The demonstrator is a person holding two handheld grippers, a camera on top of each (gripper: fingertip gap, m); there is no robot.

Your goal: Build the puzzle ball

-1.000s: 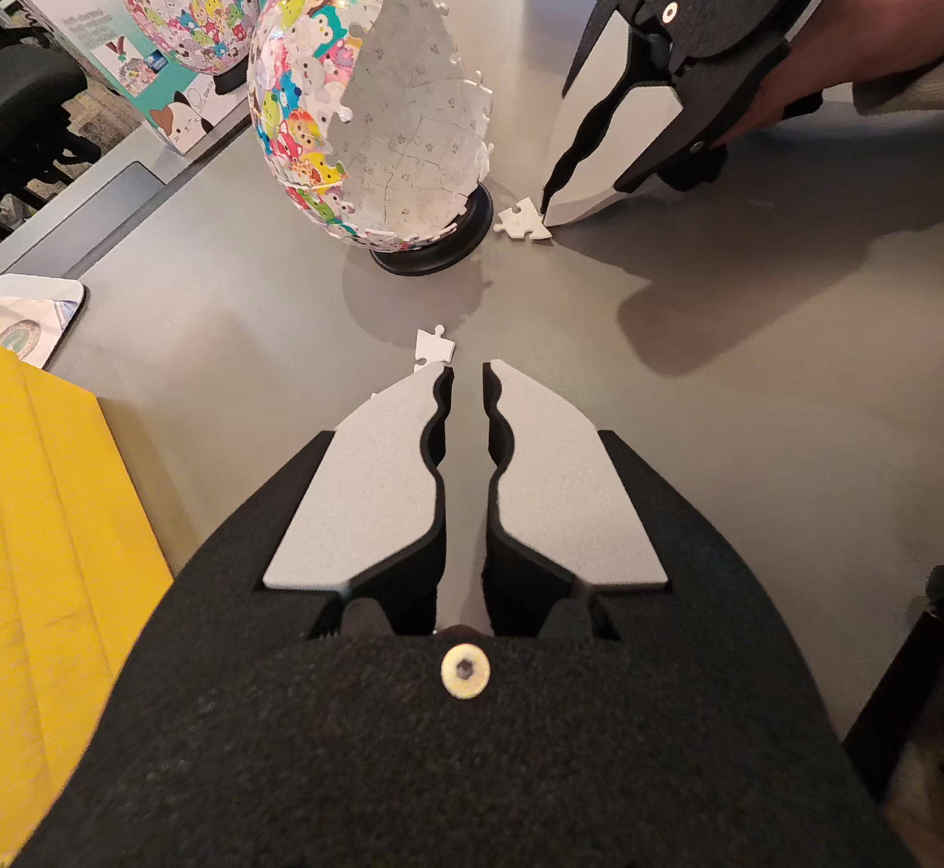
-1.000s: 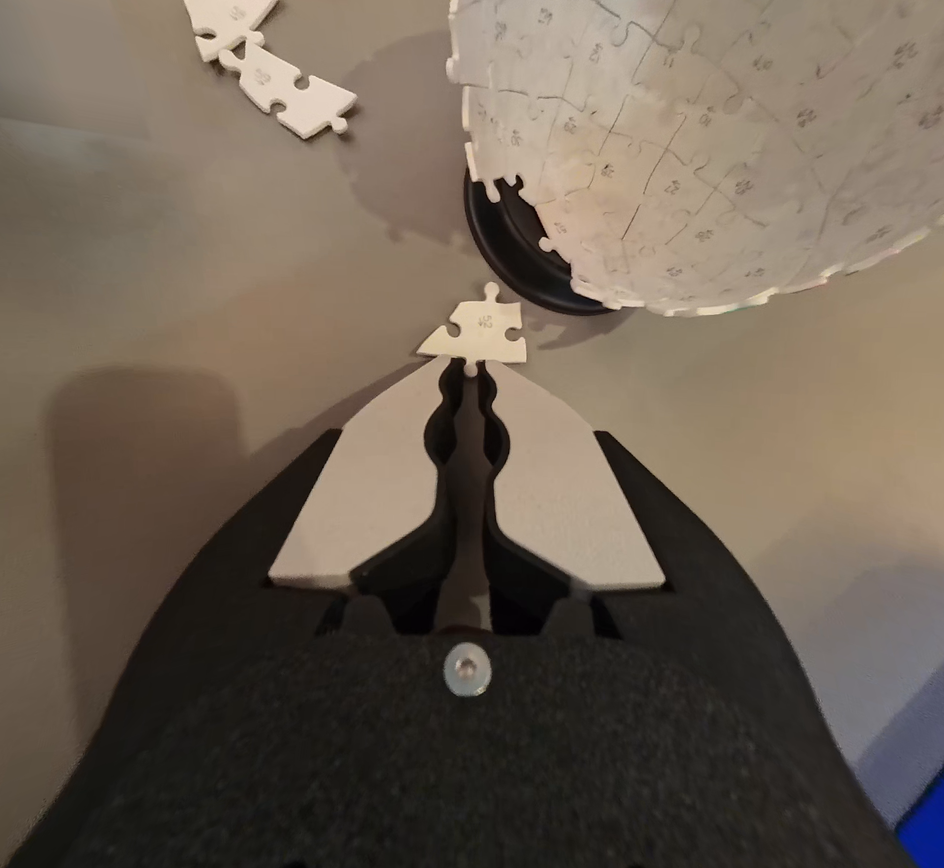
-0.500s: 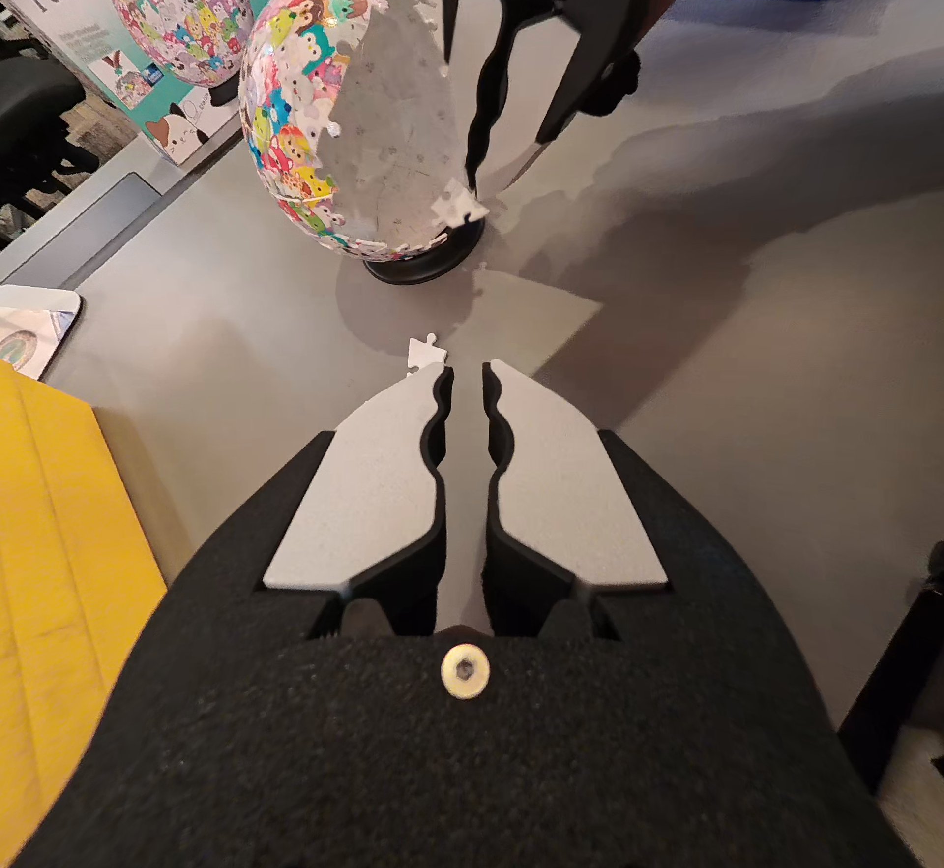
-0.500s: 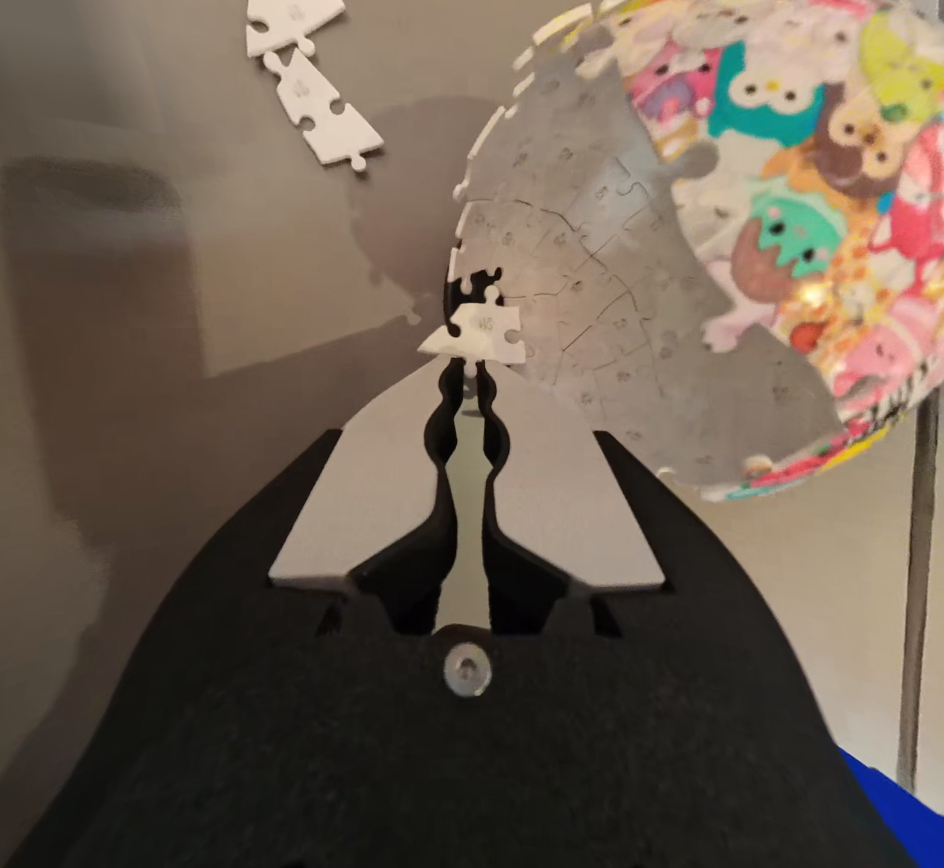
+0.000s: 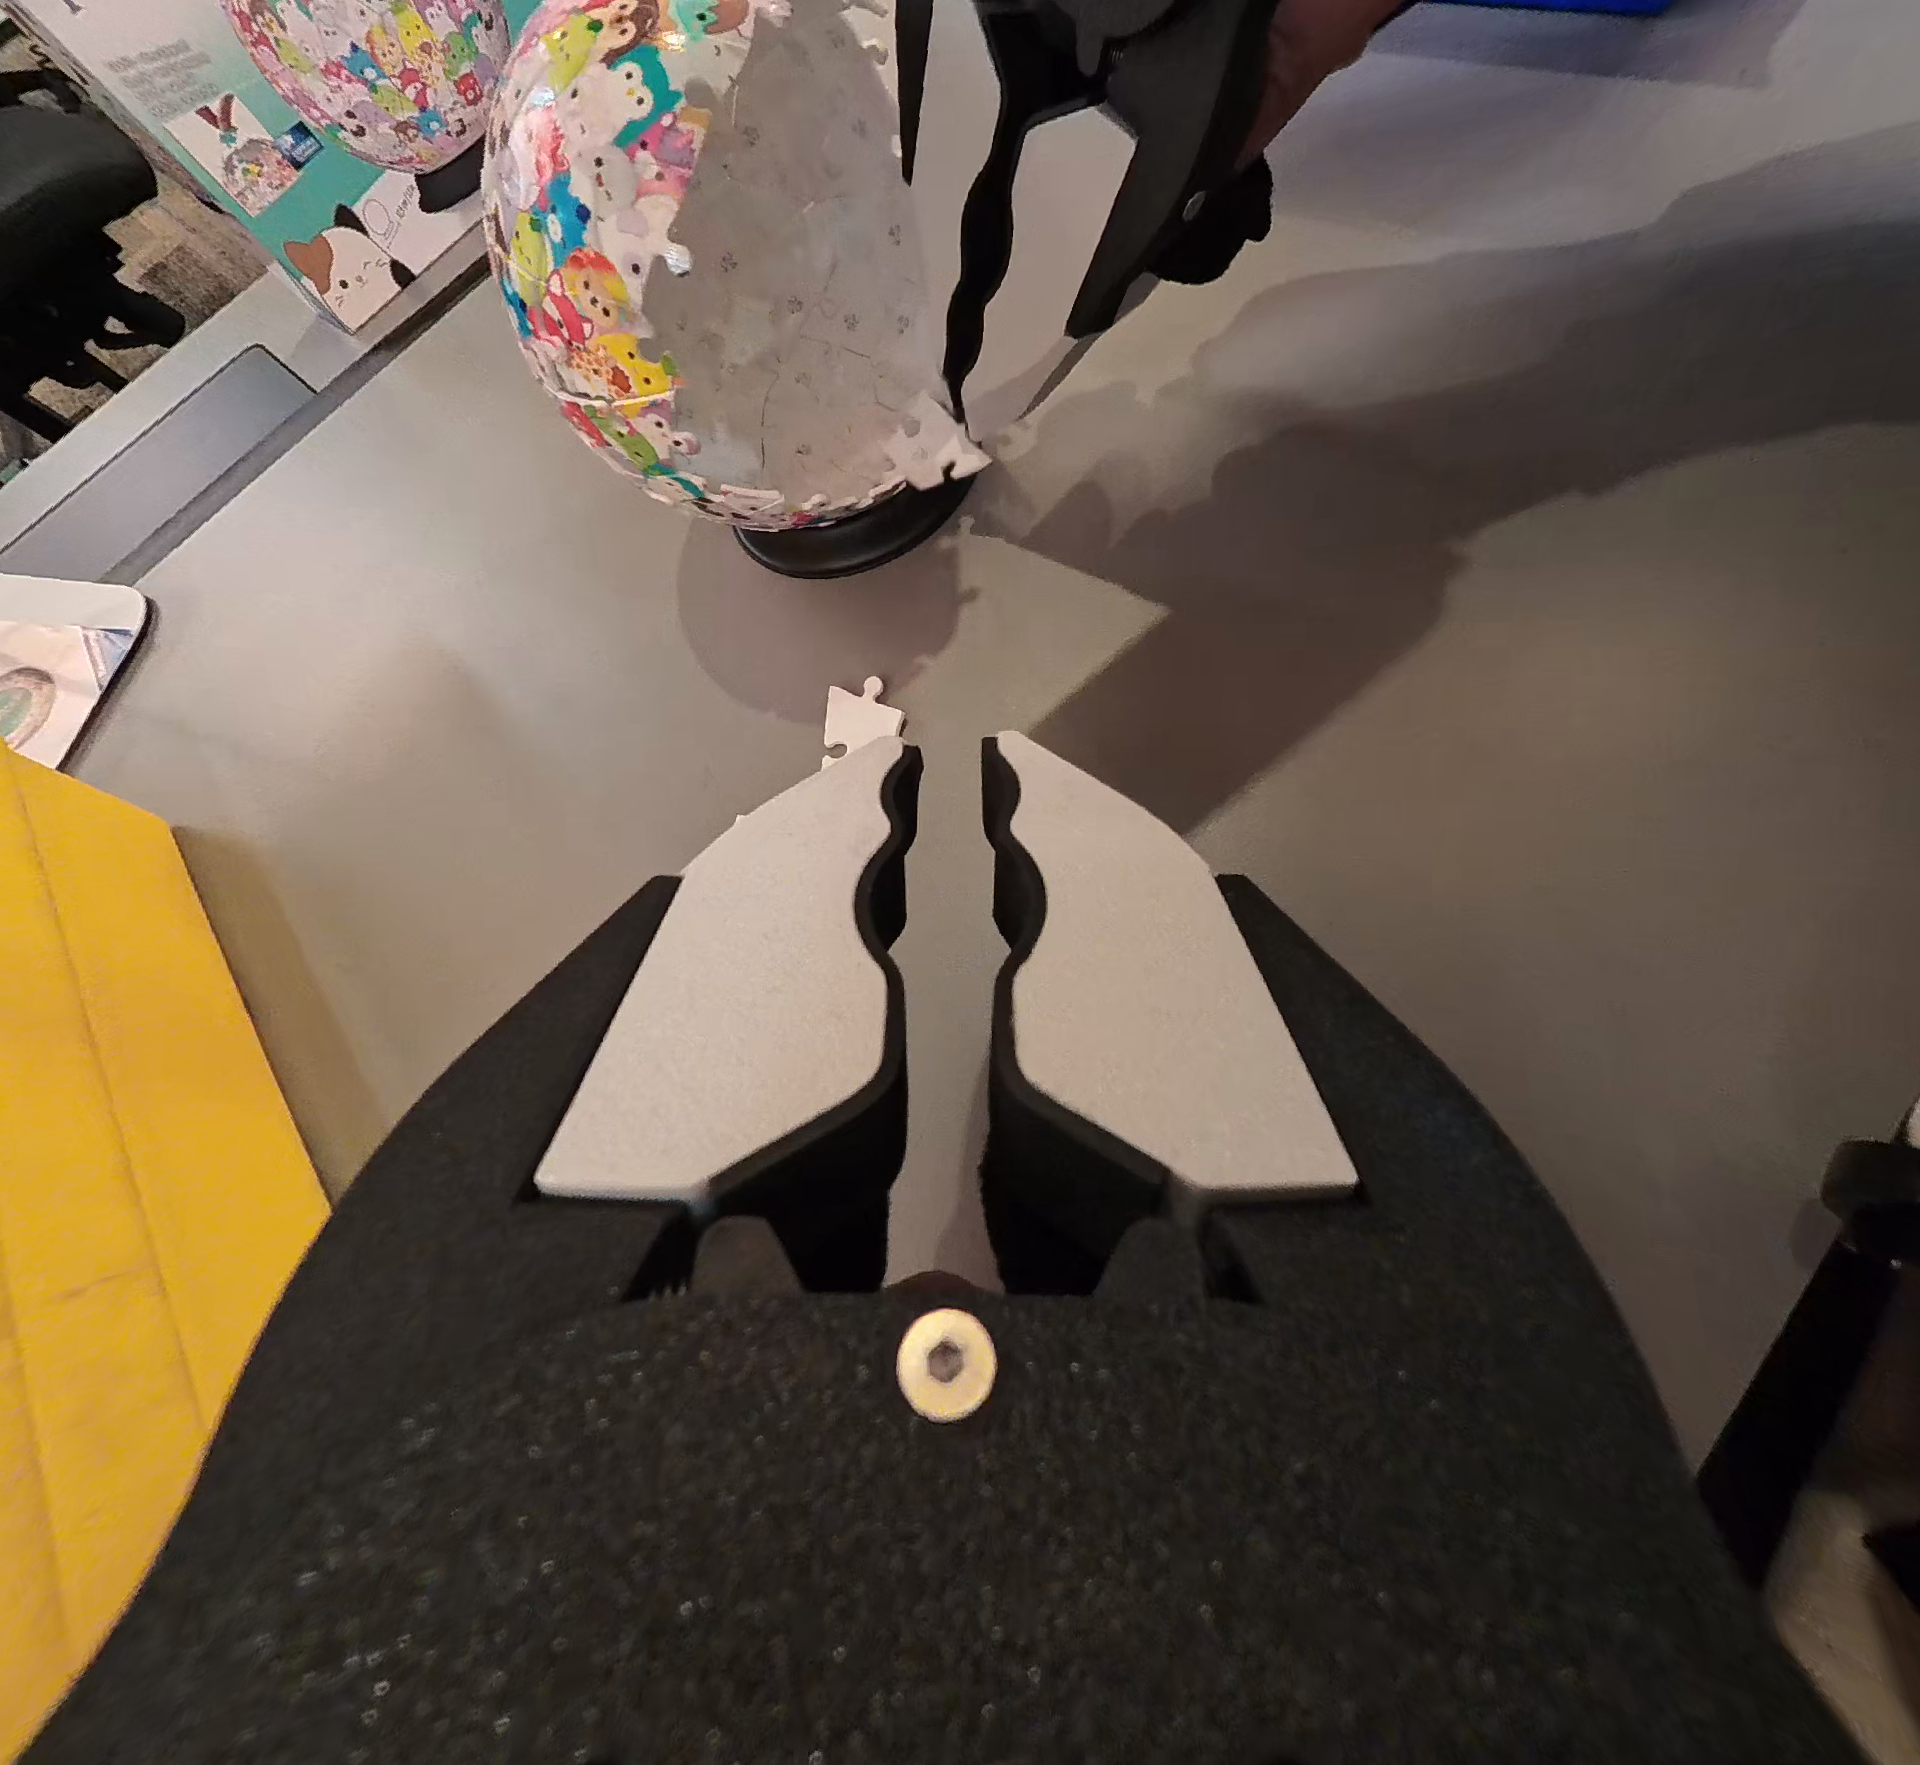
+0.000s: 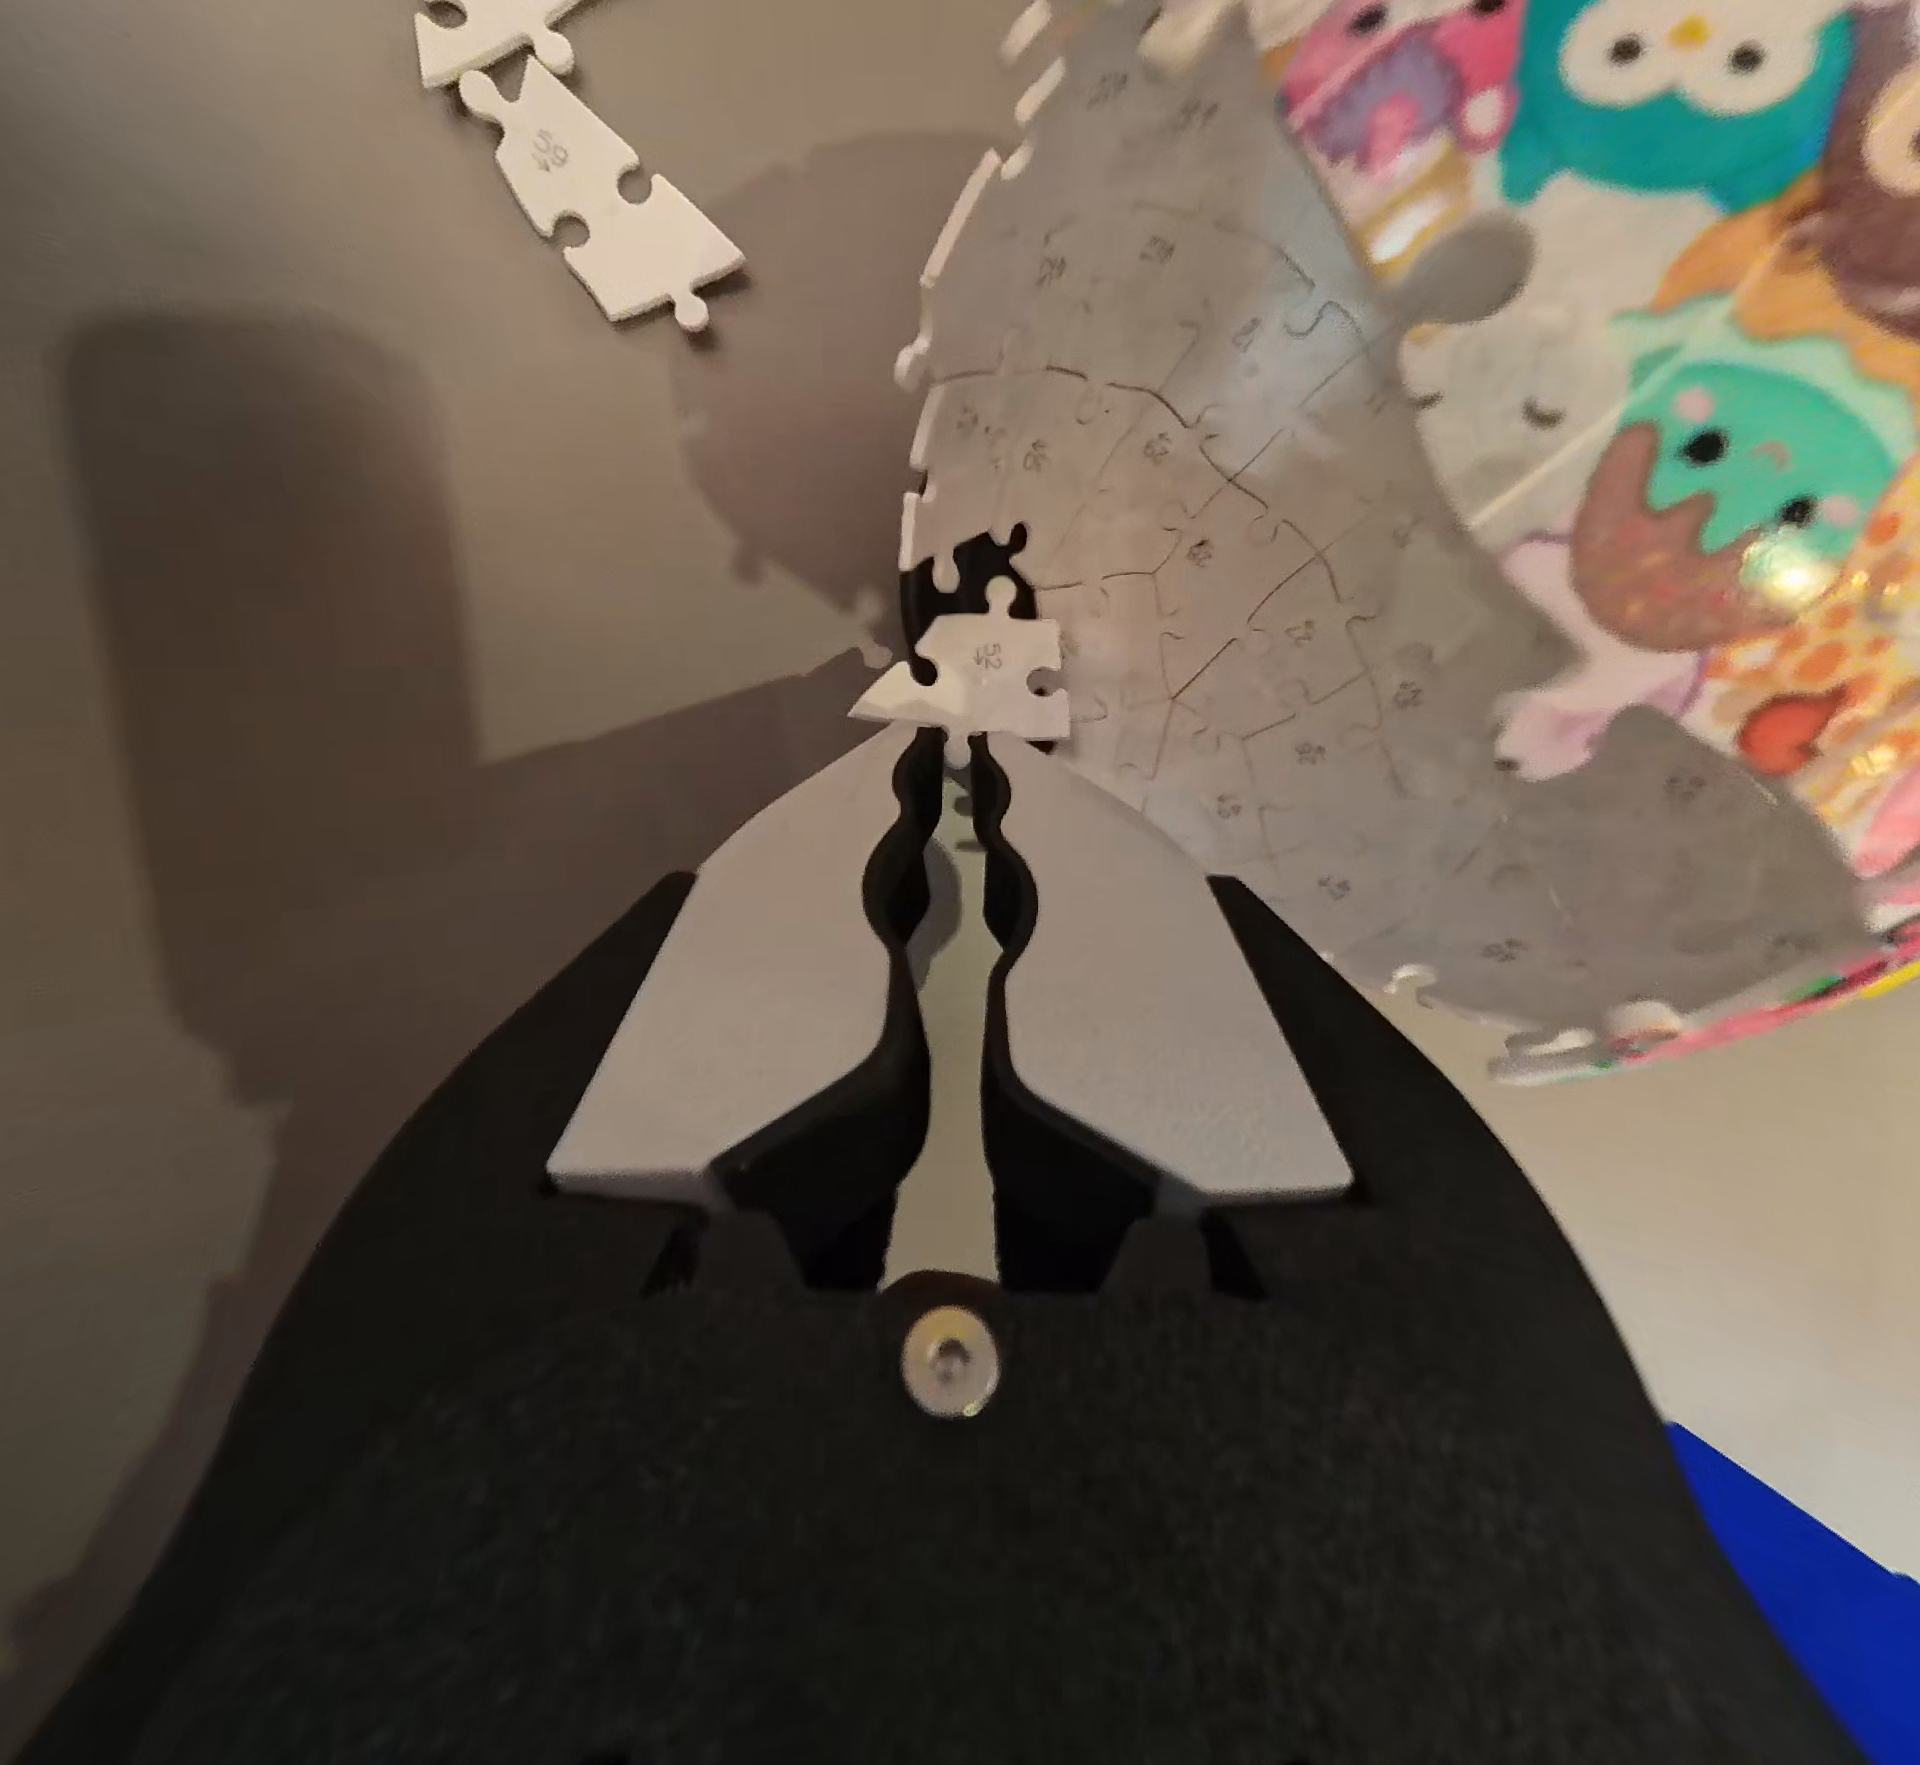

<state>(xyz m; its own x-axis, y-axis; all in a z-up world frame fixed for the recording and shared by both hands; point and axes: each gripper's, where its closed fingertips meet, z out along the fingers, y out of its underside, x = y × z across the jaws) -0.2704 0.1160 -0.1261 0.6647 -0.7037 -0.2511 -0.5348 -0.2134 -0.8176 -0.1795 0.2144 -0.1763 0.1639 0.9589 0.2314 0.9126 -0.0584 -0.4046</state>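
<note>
Versus a second ago: right gripper point(image 6: 958, 751) lifted off the tabletop point(image 5: 1455, 780), now up at the low open rim of the puzzle ball point(image 5: 717, 240), clamped on a white piece point(image 6: 971, 685) pinched at the tips, touching the notched gap there. Ball half built: glossy cartoon-printed shell outside, matte grey numbered backs inside, seated on a black round stand point(image 5: 852, 536) toward the tabletop's far left edge. Left gripper point(image 5: 951, 759) unchanged, low near the front edge, jaws slightly apart, holding nothing, loose white piece point(image 5: 857, 713) just beside its left tip. Two interlocked white pieces point(image 6: 561, 74) flat nearby.
</note>
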